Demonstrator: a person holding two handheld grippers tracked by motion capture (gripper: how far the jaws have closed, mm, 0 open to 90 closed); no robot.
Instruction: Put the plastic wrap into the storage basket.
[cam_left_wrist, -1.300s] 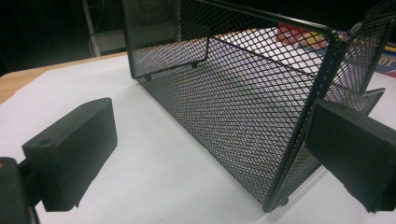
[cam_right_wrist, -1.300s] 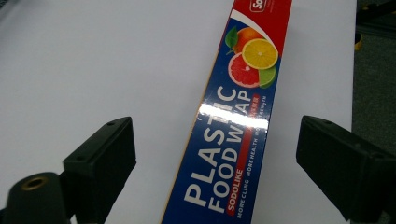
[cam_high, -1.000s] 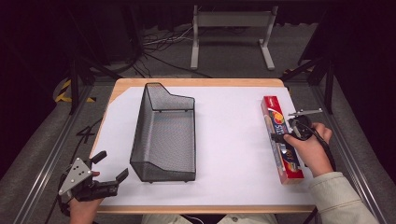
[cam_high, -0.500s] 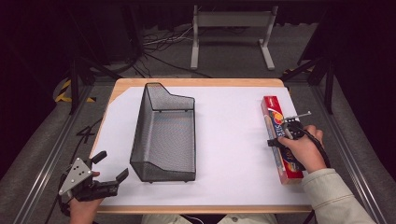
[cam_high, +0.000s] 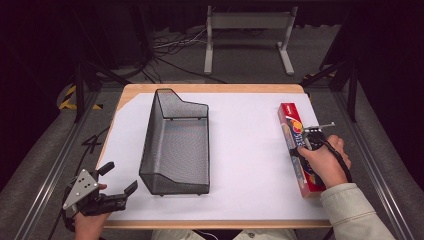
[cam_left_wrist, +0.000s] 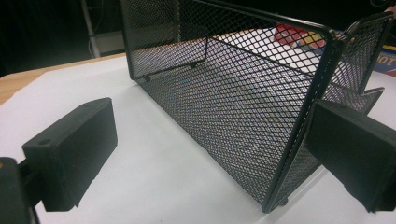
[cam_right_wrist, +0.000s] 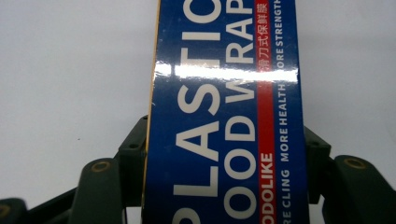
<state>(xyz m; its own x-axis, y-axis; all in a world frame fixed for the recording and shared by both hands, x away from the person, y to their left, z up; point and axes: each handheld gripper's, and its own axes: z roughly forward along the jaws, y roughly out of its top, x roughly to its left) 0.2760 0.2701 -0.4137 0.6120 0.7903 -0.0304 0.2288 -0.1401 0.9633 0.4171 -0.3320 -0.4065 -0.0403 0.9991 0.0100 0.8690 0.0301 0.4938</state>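
A long red and blue box of plastic food wrap lies along the right edge of the white sheet. My right gripper comes down on its middle; its jaws have just been closing with the box between them. In the right gripper view both pads now press the sides of the box, so the right gripper is shut on it. A black wire-mesh basket stands left of centre. My left gripper rests open at the table's near left corner. In the left gripper view the basket's near corner lies just beyond its open jaws.
A white sheet covers most of the wooden table. Beyond the far edge stand a metal frame and loose cables on the floor. Metal rails run along both sides of the table.
The right hand has shifted slightly down the box towards the near edge and settled onto it. The left gripper and the basket have stayed where they were.
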